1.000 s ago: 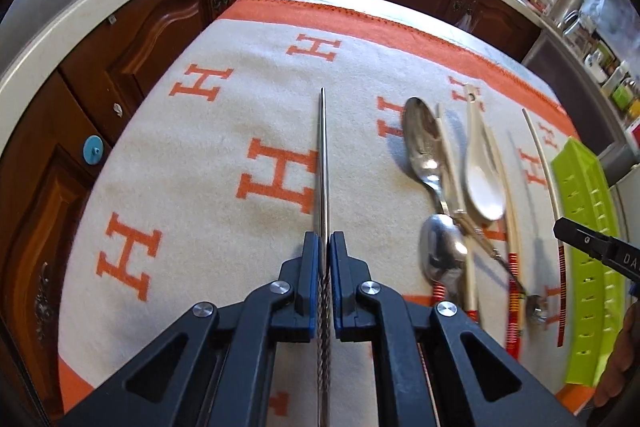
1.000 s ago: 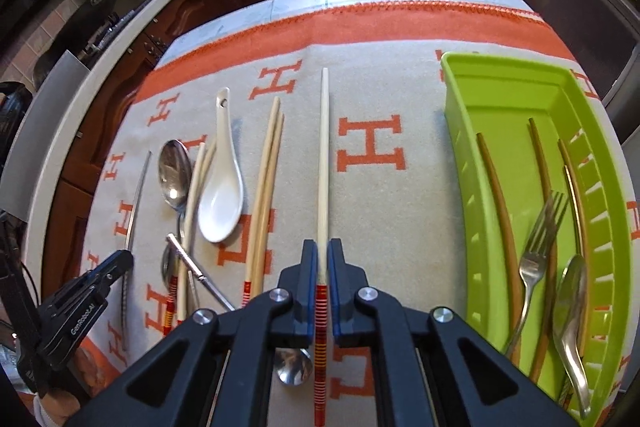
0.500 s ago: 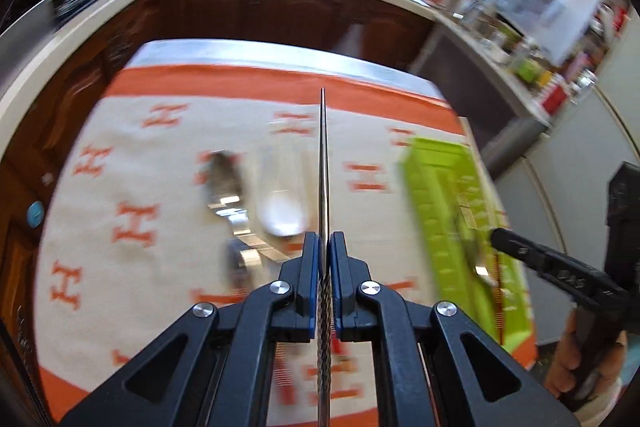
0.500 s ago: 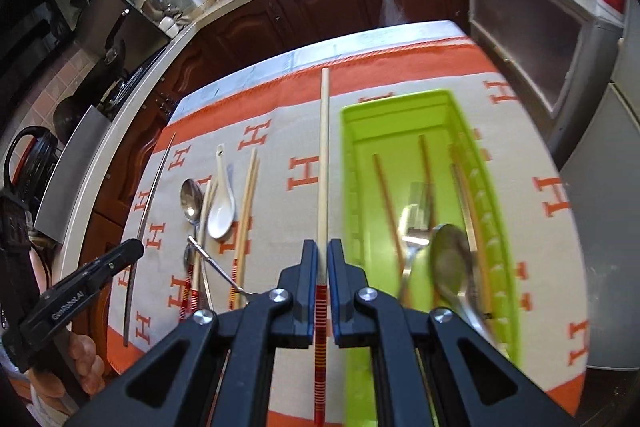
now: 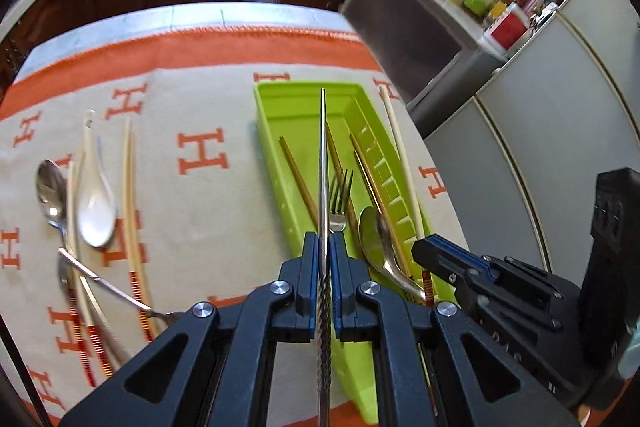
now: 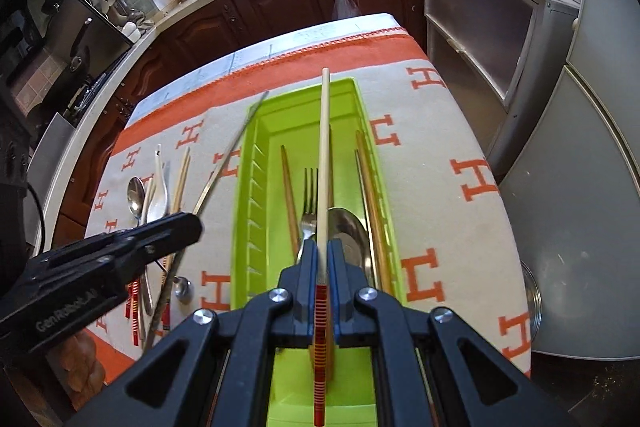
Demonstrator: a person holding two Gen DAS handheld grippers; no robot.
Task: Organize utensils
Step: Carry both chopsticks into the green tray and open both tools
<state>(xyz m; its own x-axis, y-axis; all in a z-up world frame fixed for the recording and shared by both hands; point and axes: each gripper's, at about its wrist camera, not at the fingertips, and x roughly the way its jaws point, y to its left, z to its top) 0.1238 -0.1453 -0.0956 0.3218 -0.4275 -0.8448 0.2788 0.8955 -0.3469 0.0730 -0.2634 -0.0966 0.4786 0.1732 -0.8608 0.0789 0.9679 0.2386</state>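
1. left gripper (image 5: 323, 259): jaws clamped narrow on a metal chopstick (image 5: 323, 155), knurled end running back between the pads, plain tip reaching forward over the green tray (image 5: 276, 107).
2. right gripper (image 6: 323, 263): jaws pinched on a cream chopstick (image 6: 324, 155) with a red-banded handle end; its shaft lies along the tray's length, above the contents.
3. in the left wrist view the right gripper sits at the tray's near right corner, its chopstick running just beside the tray's right wall.
4. in the right wrist view the left gripper is off the tray's left wall, its chopstick angled up toward the tray's far left corner.
5. green tray stands on the right part of the tablecloth (image 5: 200, 95), long side running away from the cameras. inside: a fork (image 6: 307, 203), a large metal spoon (image 6: 348, 231), and gold-toned chopsticks (image 6: 289, 195) laid lengthwise.
6. left part of the tablecloth, well apart from the tray: white ceramic soup spoon (image 5: 94, 211), metal spoon (image 5: 50, 193), a pair of cream chopsticks (image 5: 130, 195) with red-banded ends, a small long-handled spoon (image 5: 108, 283) lying slantwise across other chopsticks near the near edge.
7. tablecloth is cream with orange "h" marks and an orange border at the far edge.
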